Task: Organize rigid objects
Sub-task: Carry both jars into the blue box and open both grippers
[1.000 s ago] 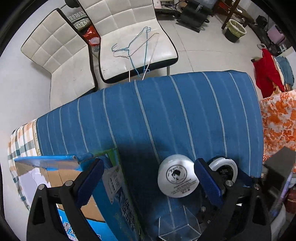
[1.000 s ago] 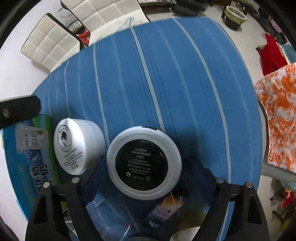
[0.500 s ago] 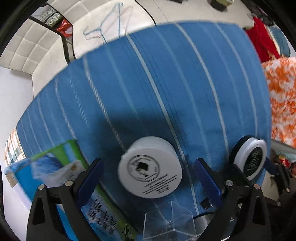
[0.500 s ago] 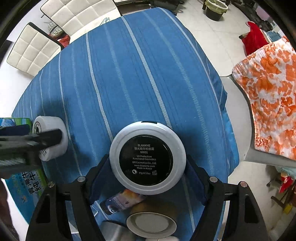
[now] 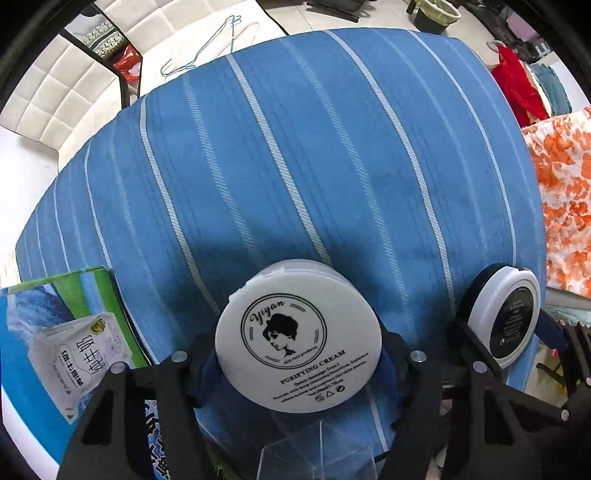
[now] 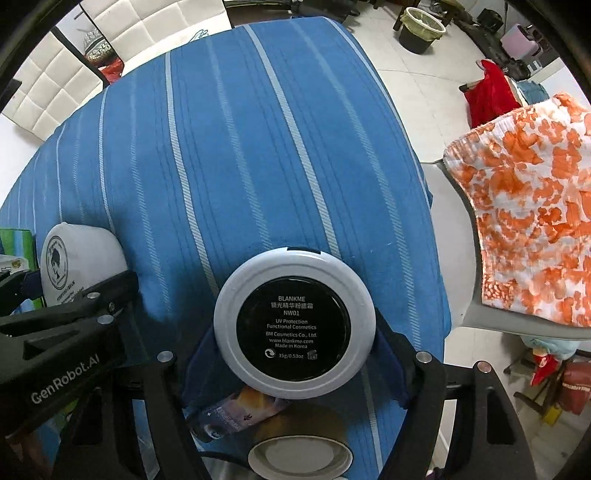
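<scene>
Each hand-held gripper had just closed on a tub: the left (image 5: pixel 298 363) gripped the white cream jar (image 5: pixel 298 334), the right (image 6: pixel 294 356) the black-lidded compact (image 6: pixel 294 328).

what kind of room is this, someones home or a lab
Most likely a lived-in home, not a lab: a striped blue cloth covers the table, white padded chairs carry wire hangers, clothes hang nearby, and a bin stands on the tiled floor.

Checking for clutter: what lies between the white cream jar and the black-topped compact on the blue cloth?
Only one finger of the left gripper; otherwise bare striped cloth separates cream jar and compact, per the left wrist view.
</scene>
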{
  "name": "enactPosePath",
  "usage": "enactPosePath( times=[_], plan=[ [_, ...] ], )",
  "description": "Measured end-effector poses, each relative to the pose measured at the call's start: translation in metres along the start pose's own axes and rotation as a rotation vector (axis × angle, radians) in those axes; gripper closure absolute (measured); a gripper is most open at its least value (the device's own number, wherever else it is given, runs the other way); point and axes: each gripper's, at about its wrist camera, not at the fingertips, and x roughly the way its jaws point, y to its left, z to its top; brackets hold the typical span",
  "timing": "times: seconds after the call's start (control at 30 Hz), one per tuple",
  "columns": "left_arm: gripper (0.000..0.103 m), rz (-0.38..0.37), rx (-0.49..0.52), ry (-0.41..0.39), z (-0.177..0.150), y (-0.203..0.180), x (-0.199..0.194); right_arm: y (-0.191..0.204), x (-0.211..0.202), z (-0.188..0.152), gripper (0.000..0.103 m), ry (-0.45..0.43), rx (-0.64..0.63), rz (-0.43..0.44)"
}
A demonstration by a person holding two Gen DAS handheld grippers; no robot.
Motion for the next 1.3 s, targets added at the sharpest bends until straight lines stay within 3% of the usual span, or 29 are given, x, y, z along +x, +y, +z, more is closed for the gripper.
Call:
enactPosePath(
  times=[0.33,0.6,0.87,1.1,1.3],
  plan=[
    [0.038,0.002,0.001,-0.098,-0.033,-0.021,-0.041,-0.008,-0.013,-0.01,0.026,-0.048,0.021,0.009],
    [0.038,-0.045,-0.026,-0.262,-0.068,-0.011,-0.108,0.001,-0.063,-0.03,0.026,-0.158,0.002,0.012],
    [0.038,-0.082,-0.104,-0.434,-0.121,0.066,-0.18,0.058,-0.151,-0.08,0.026,-0.311,-0.046,0.035],
    [0.038,-0.062,-0.164,-0.498,-0.172,0.142,-0.209,0.149,-0.213,-0.133,0.026,-0.397,-0.107,0.091],
    [0.038,-0.055,-0.22,-0.524,-0.21,0.202,-0.222,0.219,-0.237,-0.159,0.026,-0.432,-0.166,0.119]
  ],
)
